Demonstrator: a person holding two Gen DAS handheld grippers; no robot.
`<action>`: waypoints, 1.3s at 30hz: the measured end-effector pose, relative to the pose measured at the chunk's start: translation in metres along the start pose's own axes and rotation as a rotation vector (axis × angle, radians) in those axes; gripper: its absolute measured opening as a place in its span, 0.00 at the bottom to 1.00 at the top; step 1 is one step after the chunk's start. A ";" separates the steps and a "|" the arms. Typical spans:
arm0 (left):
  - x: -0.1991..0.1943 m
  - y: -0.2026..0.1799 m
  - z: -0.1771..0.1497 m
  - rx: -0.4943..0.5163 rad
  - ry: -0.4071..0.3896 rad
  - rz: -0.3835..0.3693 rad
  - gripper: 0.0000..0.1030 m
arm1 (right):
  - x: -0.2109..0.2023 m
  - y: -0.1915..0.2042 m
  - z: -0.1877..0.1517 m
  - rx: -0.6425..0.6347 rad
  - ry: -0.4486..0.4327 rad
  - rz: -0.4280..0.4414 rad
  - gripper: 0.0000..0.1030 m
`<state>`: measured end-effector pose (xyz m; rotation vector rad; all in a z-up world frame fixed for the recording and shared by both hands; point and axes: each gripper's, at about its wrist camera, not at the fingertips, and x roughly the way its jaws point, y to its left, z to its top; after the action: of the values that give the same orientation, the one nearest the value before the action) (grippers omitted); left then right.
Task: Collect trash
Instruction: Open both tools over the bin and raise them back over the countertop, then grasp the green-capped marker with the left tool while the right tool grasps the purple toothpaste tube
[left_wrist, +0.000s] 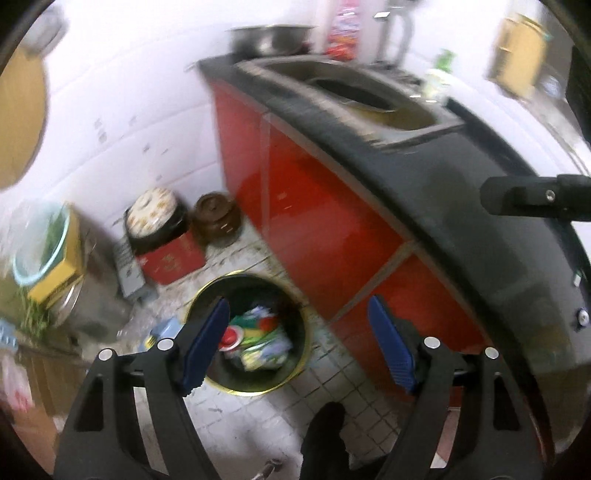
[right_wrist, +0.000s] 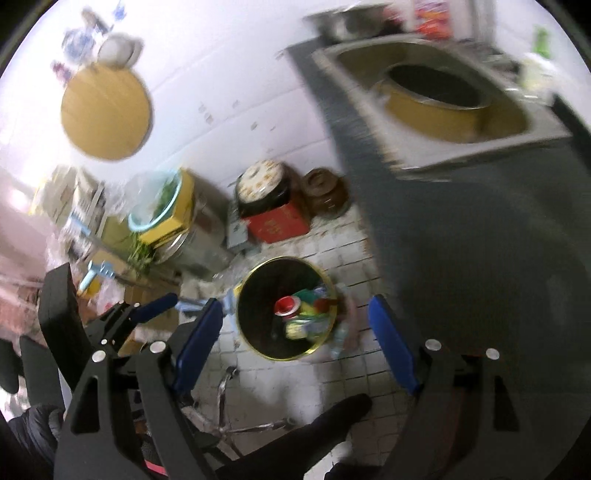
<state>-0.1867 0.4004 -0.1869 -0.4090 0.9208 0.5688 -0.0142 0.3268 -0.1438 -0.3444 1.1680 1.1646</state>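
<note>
trash lying inside bin beside red cabinet | left gripper and right gripper gaping wide, holding nothing | collection looking largely done

We see a red cabinet under a dark desk, a sink holding a round basin, and a brown pot on the tiled floor.
</note>
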 end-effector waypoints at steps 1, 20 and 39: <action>-0.005 -0.016 0.004 0.027 -0.011 -0.026 0.78 | -0.019 -0.012 -0.006 0.028 -0.025 -0.023 0.79; -0.063 -0.396 -0.019 0.745 -0.014 -0.576 0.83 | -0.316 -0.215 -0.275 0.756 -0.309 -0.659 0.80; -0.019 -0.491 -0.018 1.047 0.023 -0.616 0.83 | -0.288 -0.266 -0.319 1.072 -0.292 -0.707 0.80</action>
<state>0.0963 0.0019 -0.1374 0.2613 0.9305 -0.5000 0.0601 -0.1726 -0.1211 0.2340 1.1102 -0.1007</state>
